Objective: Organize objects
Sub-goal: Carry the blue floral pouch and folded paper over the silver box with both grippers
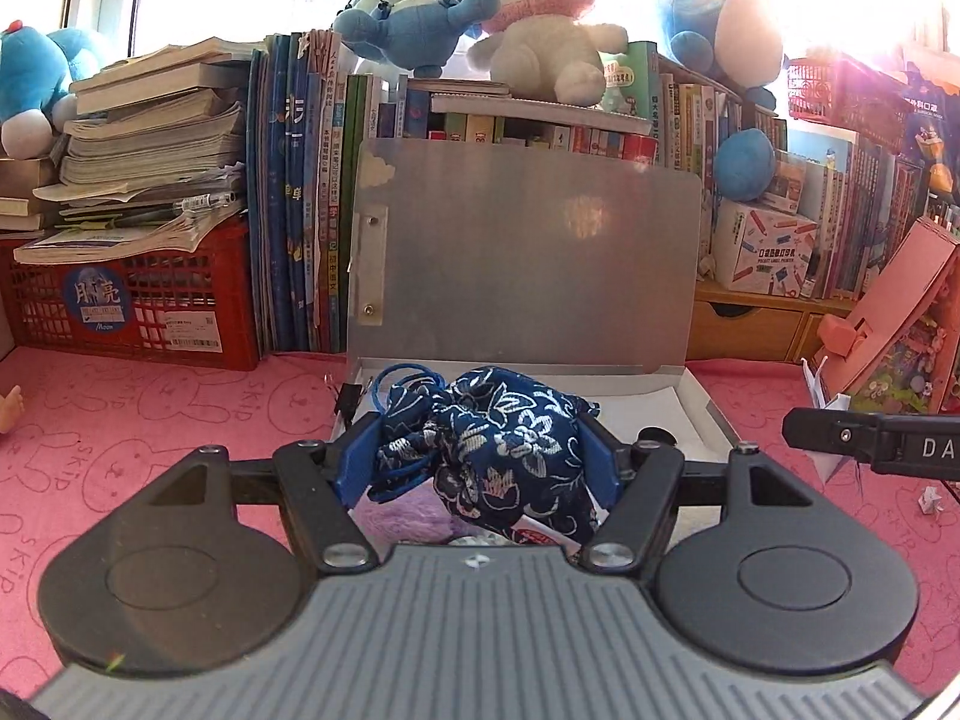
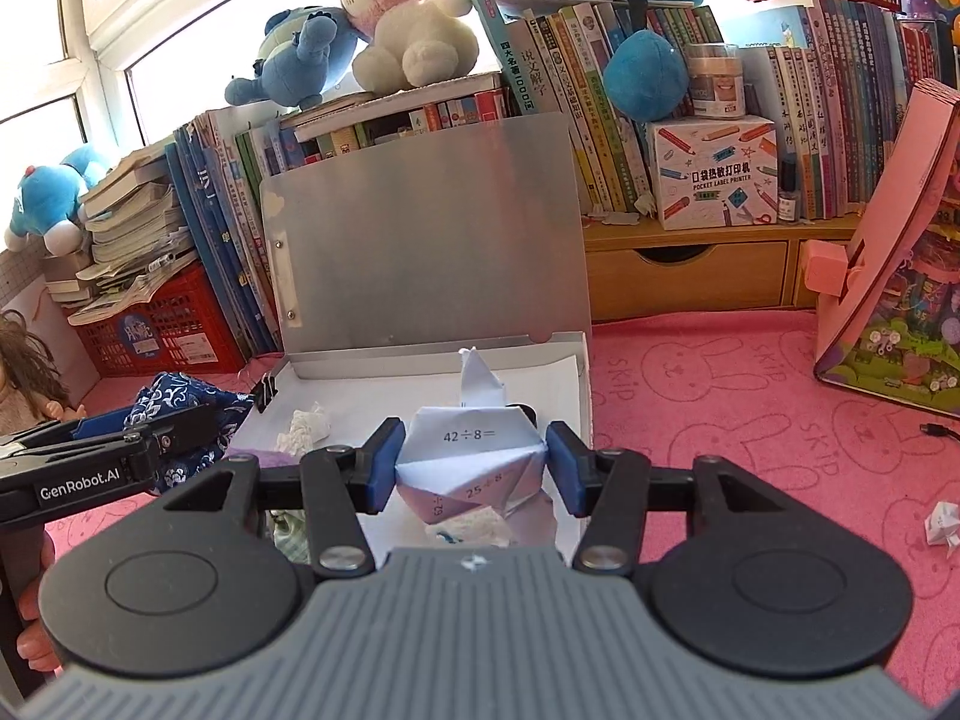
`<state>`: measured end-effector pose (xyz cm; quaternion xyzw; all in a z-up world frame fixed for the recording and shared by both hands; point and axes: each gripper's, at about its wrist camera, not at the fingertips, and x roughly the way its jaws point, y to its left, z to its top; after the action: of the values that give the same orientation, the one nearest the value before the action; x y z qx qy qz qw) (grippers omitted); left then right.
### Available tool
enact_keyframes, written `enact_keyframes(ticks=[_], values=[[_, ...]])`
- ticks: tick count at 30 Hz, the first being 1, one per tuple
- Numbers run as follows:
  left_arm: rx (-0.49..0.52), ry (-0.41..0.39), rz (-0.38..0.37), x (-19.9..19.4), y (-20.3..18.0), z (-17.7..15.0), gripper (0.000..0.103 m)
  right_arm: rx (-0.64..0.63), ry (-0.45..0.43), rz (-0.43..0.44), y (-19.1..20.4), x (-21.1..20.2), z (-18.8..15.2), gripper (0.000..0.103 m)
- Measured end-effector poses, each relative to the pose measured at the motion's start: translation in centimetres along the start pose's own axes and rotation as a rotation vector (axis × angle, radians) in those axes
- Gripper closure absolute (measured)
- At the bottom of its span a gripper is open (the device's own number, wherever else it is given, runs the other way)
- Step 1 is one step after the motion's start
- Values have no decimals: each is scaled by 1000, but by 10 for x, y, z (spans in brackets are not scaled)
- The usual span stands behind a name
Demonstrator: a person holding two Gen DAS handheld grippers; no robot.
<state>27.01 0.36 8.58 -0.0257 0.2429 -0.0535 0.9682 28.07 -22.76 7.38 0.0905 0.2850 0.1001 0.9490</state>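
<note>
My left gripper [image 1: 480, 471] is shut on a dark blue floral drawstring pouch [image 1: 516, 420], which bulges between the blue pads above the open box [image 1: 702, 408]. The box's silver lid [image 1: 528, 252] stands upright behind it. In the right wrist view, my right gripper [image 2: 474, 468] is shut on a folded paper crane [image 2: 462, 429] printed with sums, held over the same box [image 2: 585, 384]. The left gripper [image 2: 120, 456] with the pouch [image 2: 180, 396] shows at the left edge there. The right gripper's finger [image 1: 870, 444] shows at the right of the left wrist view.
In the box lie crumpled white paper [image 2: 309, 426] and something purple and fluffy [image 1: 396, 516]; a binder clip [image 2: 264, 390] sits at its left corner. Small paper folds [image 2: 942, 522] lie on the pink mat [image 2: 720, 396]. Books, a red crate [image 1: 132, 306], plush toys and a pink stand [image 2: 888, 228] surround it.
</note>
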Motion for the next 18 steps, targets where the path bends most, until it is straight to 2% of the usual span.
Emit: enact_keyframes(ticks=[5,10,18], values=[[33,18,11,35,-4,7,31,50,19,19,-10,31,17,46],[3,49,5,70,2,10,31,71,54,11,-17,62,23,46],[7,100,26,110,8,6,30,73,100,-40,-23,103,23,46]])
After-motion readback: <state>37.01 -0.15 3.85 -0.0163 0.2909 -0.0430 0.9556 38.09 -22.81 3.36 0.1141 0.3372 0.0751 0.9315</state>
